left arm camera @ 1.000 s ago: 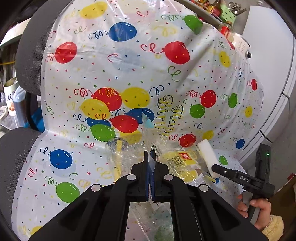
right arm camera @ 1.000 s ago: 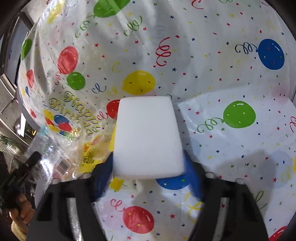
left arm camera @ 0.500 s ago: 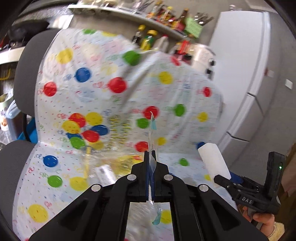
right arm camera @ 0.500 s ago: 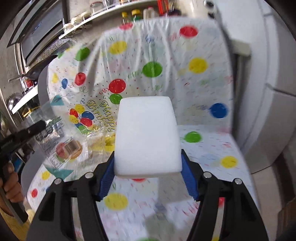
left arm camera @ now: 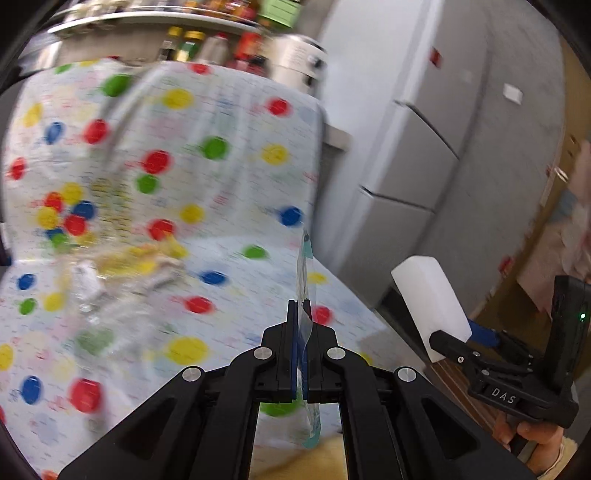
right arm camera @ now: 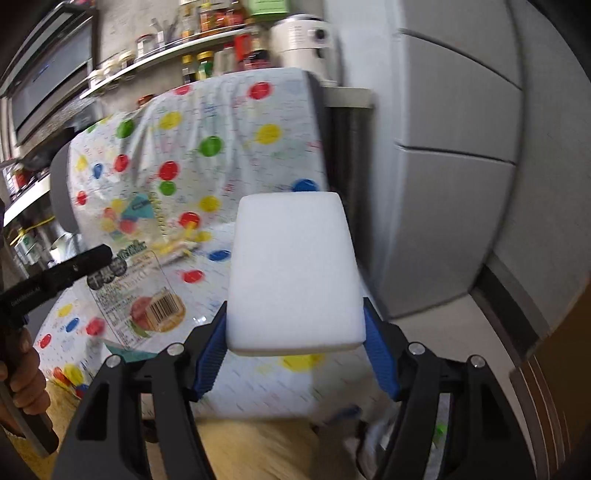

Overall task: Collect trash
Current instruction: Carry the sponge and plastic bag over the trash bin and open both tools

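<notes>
We start at the left, where our left gripper (left arm camera: 300,314) has its jaws pressed together on a thin clear plastic wrapper (right arm camera: 142,291), pinched by one edge so the sheet hangs free of the balloon-print cover (left arm camera: 221,122) draped over the chair; in the right wrist view that wrapper shows flat at about 9 o'clock, with a barcode and printed label facing us, while in the left wrist view it is edge-on, a mere sliver rising toward 12 o'clock from the fingertips. An edge pinch is, we judge, the only sure hold on so limp a film. More trash (left arm camera: 122,273) lies on the seat at about 9 o'clock in the left view (yellow and clear scraps, too smeared by motion to name singly). Moving right, our right gripper (right arm camera: 295,332) is closed partway across a white foam block (right arm camera: 293,273), the blue pads (right arm camera: 380,358) bearing on its two side faces, the block jutting forward toward 12 o'clock. Both pieces are held clear of the chair, which suggests carrying toward a bin, though no bin is seen. Hidden from us: the wrapper's lower end, below the left fingers, and the rear of the block. The shelf of bottles (right arm camera: 207,22) and the grey cabinets (right arm camera: 461,155) at 2 o'clock are blurred.
</notes>
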`<state>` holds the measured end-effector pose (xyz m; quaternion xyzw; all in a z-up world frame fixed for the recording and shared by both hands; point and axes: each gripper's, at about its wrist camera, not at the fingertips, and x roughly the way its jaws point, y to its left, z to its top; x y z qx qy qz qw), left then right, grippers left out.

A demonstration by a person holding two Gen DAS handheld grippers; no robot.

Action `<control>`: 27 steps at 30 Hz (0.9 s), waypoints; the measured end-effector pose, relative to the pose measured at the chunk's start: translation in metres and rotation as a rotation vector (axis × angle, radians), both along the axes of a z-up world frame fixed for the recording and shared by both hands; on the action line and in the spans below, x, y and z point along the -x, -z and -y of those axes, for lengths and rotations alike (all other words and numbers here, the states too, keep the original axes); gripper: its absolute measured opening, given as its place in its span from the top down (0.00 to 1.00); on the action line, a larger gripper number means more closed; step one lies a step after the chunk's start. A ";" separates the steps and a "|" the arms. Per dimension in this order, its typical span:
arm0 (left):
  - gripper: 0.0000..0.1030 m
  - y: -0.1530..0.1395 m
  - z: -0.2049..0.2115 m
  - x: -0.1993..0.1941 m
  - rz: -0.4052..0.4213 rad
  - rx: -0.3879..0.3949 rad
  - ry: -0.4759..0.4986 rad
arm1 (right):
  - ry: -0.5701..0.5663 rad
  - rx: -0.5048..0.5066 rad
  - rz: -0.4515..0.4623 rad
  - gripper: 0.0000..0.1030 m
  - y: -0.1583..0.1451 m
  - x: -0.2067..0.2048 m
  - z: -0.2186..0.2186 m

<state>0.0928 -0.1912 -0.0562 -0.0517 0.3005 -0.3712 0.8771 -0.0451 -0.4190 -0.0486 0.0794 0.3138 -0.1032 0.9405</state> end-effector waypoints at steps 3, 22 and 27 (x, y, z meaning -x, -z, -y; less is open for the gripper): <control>0.99 0.007 0.034 0.022 -0.001 -0.025 0.083 | 0.088 0.009 -0.015 0.35 0.010 0.039 0.026; 0.99 0.101 0.239 0.118 -0.067 -0.242 0.504 | 0.487 -0.116 -0.237 0.35 0.130 0.168 0.144; 0.98 0.117 0.262 0.116 -0.051 -0.259 0.502 | 0.485 -0.137 -0.274 0.34 0.152 0.156 0.152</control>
